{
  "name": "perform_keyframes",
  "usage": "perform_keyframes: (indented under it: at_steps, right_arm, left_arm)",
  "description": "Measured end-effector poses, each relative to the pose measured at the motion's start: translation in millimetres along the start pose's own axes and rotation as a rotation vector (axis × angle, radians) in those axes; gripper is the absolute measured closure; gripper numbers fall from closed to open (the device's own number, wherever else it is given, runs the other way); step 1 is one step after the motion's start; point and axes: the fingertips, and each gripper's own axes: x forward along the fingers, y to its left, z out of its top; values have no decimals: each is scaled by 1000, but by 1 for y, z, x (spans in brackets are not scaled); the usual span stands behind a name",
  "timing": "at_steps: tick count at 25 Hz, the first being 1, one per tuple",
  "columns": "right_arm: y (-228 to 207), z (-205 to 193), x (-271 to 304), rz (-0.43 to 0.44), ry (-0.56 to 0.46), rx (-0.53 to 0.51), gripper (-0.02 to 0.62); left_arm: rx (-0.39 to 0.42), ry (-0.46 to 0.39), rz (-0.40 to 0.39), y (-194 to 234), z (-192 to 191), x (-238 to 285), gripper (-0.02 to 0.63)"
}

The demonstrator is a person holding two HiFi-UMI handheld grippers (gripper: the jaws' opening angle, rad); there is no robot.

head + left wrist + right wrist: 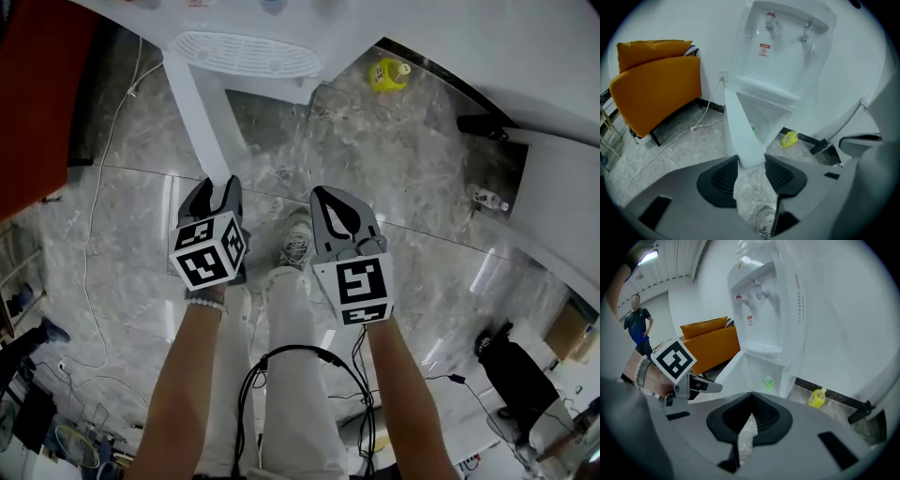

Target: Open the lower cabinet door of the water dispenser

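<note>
left claw (751, 163) pinches the open door (740, 133) edge to swing it wider; right claw (751, 399) pressed together, idle.

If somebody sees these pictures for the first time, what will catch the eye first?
The white dispenser stands out, with its lower door swung wide open and the free edge gripped by the fingers of the left gripper. Next come the orange sofa to its left and the yellow bottle on the floor to its right.
</note>
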Motion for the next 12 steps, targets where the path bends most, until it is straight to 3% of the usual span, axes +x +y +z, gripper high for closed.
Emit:
perform_keyframes:
  at_steps: [12]
  right_arm:
    - [20,-2,8,3,32,-1,592]
  left_arm:
    - [13,-28,87,68,-4,-24,430]
